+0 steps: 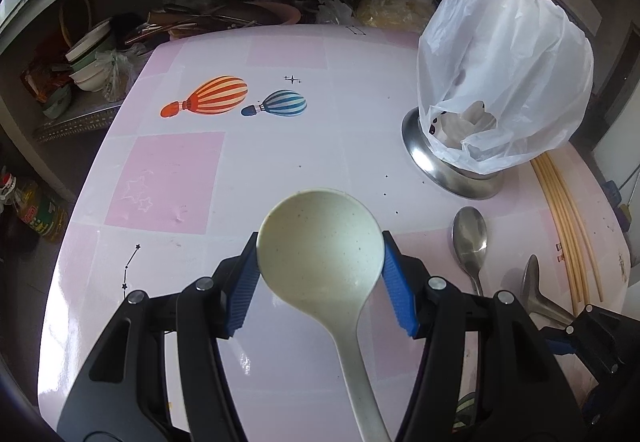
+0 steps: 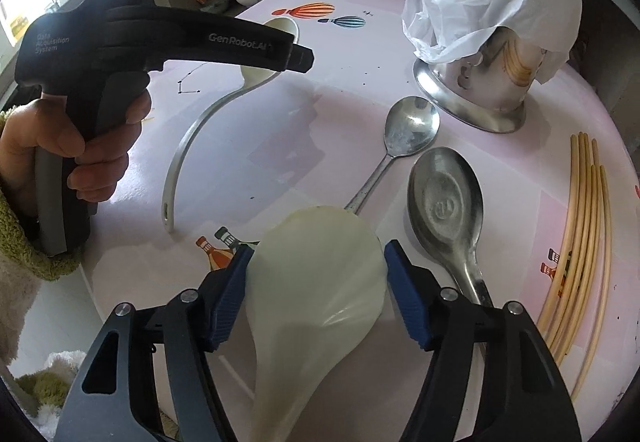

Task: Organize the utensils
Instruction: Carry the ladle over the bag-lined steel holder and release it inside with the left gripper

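Left tongs: my left gripper (image 1: 320, 278) is clamped on the bowl of the speckled ladle (image 1: 320, 242), blue pads against both sides of it; its handle runs back under the camera.
Right tongs: my right gripper (image 2: 318, 294) has the cream ladle (image 2: 316, 282) between its blue pads, bowl face down. The left pad touches it; on the right I see a slim gap, so I read this pair as parted, not gripping.
Writing on the rig: on the left gripper's body, seen from the right wrist, I read "GenRobot.AI" and "Data Acquisition System". The person's hand (image 2: 68, 146) holds its grip.
Other utensils: a small steel spoon (image 2: 408, 126) and a large steel spoon (image 2: 444, 202) lie side by side on the table (image 1: 280, 162), bowls up. The large one has an embossed mark I can't read.
Chopsticks: a bundle of chopsticks (image 2: 580, 226) lies along the table's right edge.
Holder: the steel holder (image 1: 448, 166), covered by a white plastic bag (image 1: 500, 62), stands beyond the spoons.
Table print: striped balloons, no words.
Bottle: a labelled bottle (image 1: 40, 214) is off the left edge, its writing too blurred to read.
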Action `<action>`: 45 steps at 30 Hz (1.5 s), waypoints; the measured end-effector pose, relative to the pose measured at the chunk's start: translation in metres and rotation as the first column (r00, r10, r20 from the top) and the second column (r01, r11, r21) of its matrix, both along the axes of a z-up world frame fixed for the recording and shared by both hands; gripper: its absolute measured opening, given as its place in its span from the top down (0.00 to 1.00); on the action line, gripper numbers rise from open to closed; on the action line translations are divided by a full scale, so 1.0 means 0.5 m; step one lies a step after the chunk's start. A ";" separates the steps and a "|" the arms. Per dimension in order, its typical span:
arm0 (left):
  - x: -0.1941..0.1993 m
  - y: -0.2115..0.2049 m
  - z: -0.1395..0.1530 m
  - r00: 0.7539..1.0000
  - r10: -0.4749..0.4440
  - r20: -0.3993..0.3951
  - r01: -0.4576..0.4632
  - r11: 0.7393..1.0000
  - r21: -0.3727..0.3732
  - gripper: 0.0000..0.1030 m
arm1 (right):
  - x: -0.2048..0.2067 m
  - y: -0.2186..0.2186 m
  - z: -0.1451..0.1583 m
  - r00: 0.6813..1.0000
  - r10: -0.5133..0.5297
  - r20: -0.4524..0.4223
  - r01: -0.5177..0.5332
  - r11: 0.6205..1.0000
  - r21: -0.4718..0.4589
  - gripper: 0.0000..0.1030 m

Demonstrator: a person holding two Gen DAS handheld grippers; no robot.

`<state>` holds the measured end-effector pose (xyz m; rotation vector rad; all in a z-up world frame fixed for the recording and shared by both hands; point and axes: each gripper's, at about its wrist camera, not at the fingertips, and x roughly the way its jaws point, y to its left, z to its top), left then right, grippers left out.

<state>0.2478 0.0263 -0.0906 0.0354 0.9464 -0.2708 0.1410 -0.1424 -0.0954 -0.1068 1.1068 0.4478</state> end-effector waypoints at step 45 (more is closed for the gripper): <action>-0.053 -0.087 0.448 0.902 -0.129 0.412 0.193 0.974 -0.116 0.47 | -0.046 -0.175 0.151 0.941 -0.212 0.263 0.161 0.966 0.202 0.37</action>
